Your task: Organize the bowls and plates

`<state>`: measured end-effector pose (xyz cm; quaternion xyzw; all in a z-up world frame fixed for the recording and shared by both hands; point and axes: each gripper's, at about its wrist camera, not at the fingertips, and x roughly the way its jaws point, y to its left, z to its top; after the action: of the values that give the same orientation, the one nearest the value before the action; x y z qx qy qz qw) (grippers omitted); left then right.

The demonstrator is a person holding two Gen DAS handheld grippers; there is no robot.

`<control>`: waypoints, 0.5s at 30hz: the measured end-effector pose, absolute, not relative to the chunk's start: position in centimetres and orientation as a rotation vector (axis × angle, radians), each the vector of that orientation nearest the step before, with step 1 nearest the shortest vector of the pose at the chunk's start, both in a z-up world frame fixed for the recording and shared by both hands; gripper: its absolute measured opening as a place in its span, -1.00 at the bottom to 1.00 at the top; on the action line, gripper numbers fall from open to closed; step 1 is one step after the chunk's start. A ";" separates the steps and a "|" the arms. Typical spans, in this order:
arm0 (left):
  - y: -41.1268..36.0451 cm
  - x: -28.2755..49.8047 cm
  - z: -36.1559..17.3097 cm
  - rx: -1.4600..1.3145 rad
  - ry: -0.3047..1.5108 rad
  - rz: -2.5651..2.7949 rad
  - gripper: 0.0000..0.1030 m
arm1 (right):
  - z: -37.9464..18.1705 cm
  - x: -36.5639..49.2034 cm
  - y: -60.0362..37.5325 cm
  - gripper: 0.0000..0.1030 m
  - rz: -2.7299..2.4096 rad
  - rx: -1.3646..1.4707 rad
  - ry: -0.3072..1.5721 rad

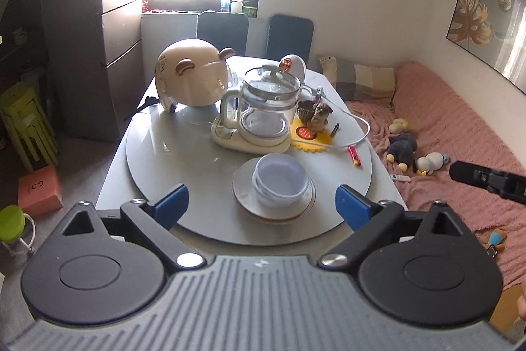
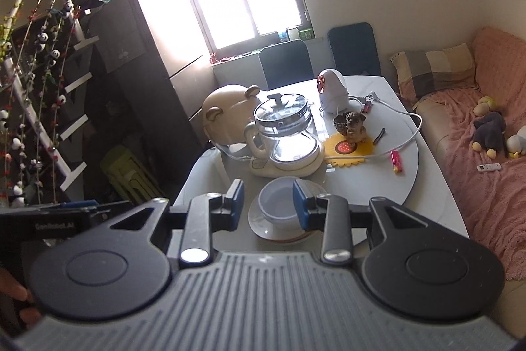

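Two stacked white bowls [image 1: 281,183] sit on a white plate with an orange-rimmed edge [image 1: 245,198] near the front of the round grey turntable [image 1: 171,150]. My left gripper [image 1: 261,206] is open and empty, held back from the stack with its blue fingertips [image 1: 172,203] wide on either side of it. In the right wrist view the bowls [image 2: 277,203] and plate [image 2: 263,224] show between my right gripper's blue fingertips [image 2: 236,199]. My right gripper [image 2: 268,203] is partly open and empty, above and short of the stack.
Behind the stack stand a glass kettle on a cream base [image 1: 263,111], a beige bear-shaped helmet [image 1: 190,78], a dog figurine [image 1: 315,115] on a yellow mat, a white cable and a red lighter [image 1: 355,155]. A pink-covered sofa [image 1: 460,127] with toys lies right.
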<state>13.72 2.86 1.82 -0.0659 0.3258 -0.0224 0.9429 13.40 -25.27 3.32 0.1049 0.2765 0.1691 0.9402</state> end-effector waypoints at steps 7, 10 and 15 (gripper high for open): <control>3.8 12.3 2.6 -0.122 0.676 -0.020 0.92 | 2.7 10.9 -24.5 -0.29 0.322 0.209 0.569; 4.2 11.5 2.6 -0.102 0.668 -0.020 0.92 | 2.8 9.7 -23.8 -0.29 0.324 0.207 0.559; 5.1 11.3 1.7 -0.120 0.705 -0.022 0.92 | 2.4 7.8 -22.4 -0.29 0.319 0.131 0.544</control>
<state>11.31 5.06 1.69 -0.0590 0.3452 -0.0106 0.9366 7.82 -22.42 2.44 0.0644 0.2673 0.1566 0.9486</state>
